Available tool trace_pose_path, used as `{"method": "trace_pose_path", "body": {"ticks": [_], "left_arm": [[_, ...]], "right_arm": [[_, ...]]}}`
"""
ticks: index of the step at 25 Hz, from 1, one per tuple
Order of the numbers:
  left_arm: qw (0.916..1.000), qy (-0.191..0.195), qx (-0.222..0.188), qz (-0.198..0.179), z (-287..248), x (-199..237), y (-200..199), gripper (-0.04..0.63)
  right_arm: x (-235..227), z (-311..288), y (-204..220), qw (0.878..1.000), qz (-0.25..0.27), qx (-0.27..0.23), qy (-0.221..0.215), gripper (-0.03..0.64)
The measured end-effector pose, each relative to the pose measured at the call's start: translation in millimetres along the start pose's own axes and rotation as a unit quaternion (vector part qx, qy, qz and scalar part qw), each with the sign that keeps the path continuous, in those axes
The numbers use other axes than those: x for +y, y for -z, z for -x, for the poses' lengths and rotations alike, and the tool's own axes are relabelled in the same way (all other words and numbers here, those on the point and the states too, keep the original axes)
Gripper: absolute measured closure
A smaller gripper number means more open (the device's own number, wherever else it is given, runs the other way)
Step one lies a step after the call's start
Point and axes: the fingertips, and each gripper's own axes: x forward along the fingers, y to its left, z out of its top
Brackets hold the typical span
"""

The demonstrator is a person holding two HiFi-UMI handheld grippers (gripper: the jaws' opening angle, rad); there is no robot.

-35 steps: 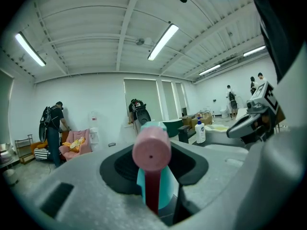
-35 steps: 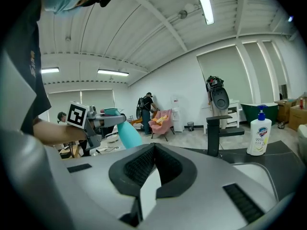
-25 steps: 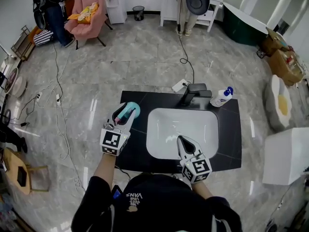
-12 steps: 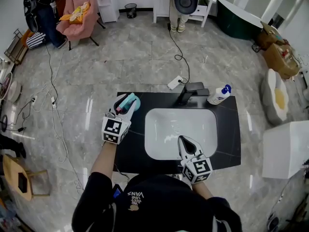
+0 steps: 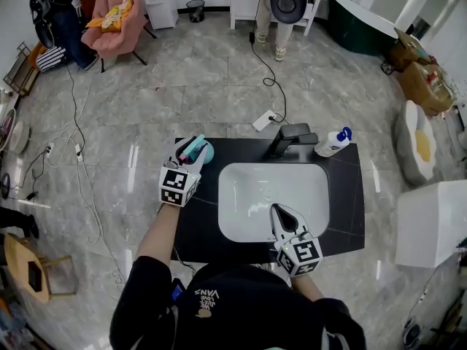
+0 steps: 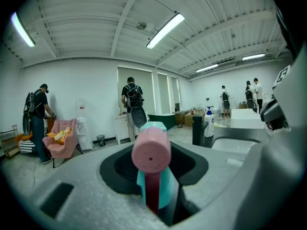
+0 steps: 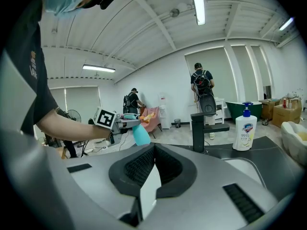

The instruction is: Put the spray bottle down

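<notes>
At the counter's near edge, right gripper [image 5: 280, 210]: its jaws are sitting together with nothing between them, and it is hovering over the 6 o'clock rim of the white basin [image 5: 306, 188].
Left gripper [image 5: 191, 155]: it is clamping the spray bottle [image 5: 205, 152] just under its head, above the far-left corner of the black countertop [image 5: 343, 210], at about 10 o'clock from the basin.
Bottle against gripper: the pink nozzle [image 6: 151, 152] is pointing back along the jaws toward the hand. The teal body is hanging below the jaw tips, at 12 o'clock from the gripper.
Long axis: the bottle is hanging close to upright, base down, leaning only slightly.
Contact: the right gripper's own body is hiding the base in its view, so I cannot tell whether the base is touching the countertop.
Nearer hand: the left, which is already gripping. The right is waiting across the basin, at about 4 o'clock from the bottle and well apart from it.
Coming move: judging from this, the left hand is lining up to lower the bottle straight down along its axis. The jaws should part only once the base is sitting flat, since the slight lean could tip it.
Farther back: the black faucet [image 5: 290, 137] is standing at the basin's 12 o'clock and the hand-soap pump bottle [image 5: 334, 144] at 1 o'clock. Both are well clear of the landing corner.
</notes>
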Motion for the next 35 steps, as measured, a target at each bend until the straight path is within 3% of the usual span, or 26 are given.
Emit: {"method": "trace_pose_path", "body": {"ticks": [13,26,35], "left_arm": [[0.9986,0.001,0.036,0.039,-29.5,5.6,33.2,0.436],[0.9985,-0.001,0.050,0.020,-37.6,2.9,38.8,0.433],[0.9983,-0.006,0.050,0.030,-41.5,7.3,39.9,0.433]], "right_arm": [[-6.1,0.9,-0.6,1.000,-0.008,0.000,0.015,0.615],[-7.7,5.0,-0.2,1.000,-0.007,-0.004,0.017,0.615],[-8.9,10.0,1.0,1.000,-0.008,-0.004,0.020,0.615]]}}
